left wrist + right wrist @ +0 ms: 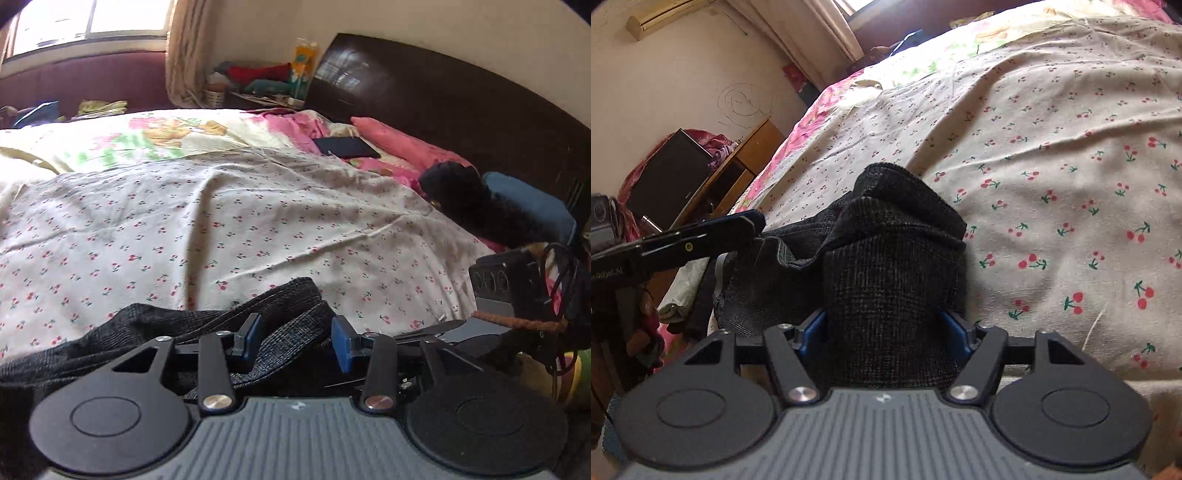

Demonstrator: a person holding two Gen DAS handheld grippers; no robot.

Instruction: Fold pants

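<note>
Both tongs sit open around the pants (894, 258) – left tongs (295, 343), right tongs (886, 332) – fabric bunched between, unpinched, probably dropped on the bed (221, 221) for spreading.

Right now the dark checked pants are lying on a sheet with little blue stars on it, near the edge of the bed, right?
Not quite. The sheet has little red cherries with green stems, not blue stars; the right wrist view shows them clearly. The rest holds: the dark checked pants lie on it near the edge of the bed.
</note>
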